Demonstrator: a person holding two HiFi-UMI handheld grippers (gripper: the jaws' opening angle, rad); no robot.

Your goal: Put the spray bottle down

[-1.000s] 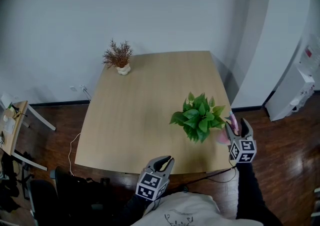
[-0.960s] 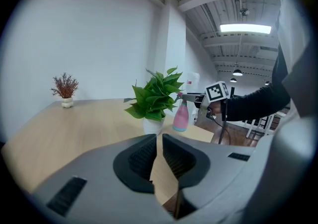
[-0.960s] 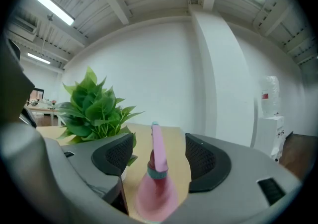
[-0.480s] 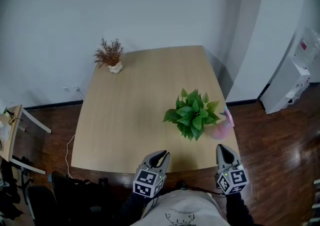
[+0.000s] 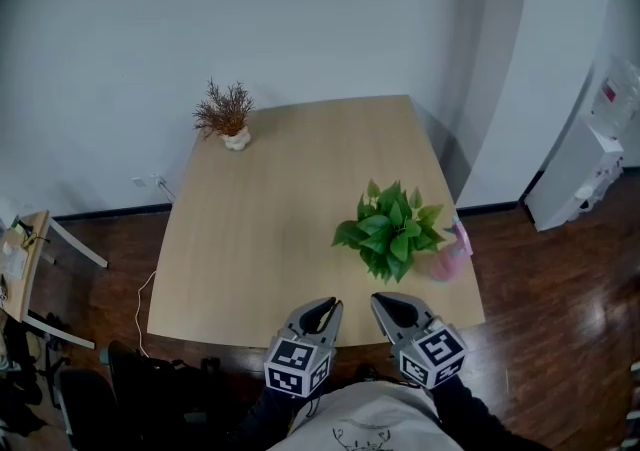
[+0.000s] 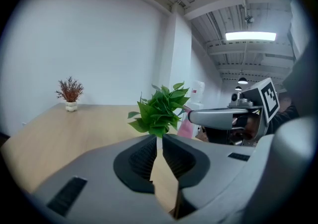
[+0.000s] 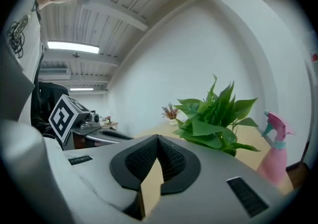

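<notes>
Right gripper [image 5: 386, 301]: jaws together, empty, drawn back from the table's right edge to its near edge, beside the left gripper [image 5: 326, 308], which is likewise closed on nothing. Spray bottle [image 5: 447, 257]: released, standing upright on the table [image 5: 260, 239] at its right edge, just beside the green plant [image 5: 392, 231]. Pink translucent body, teal collar, pink trigger head. Placement judged complete.

On table [image 5: 270, 229], spray bottle [image 5: 447, 261] beside plant [image 5: 392, 229]

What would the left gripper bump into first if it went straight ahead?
Most likely the green plant, which sits right in line with the left gripper, though depth is unclear.
</notes>
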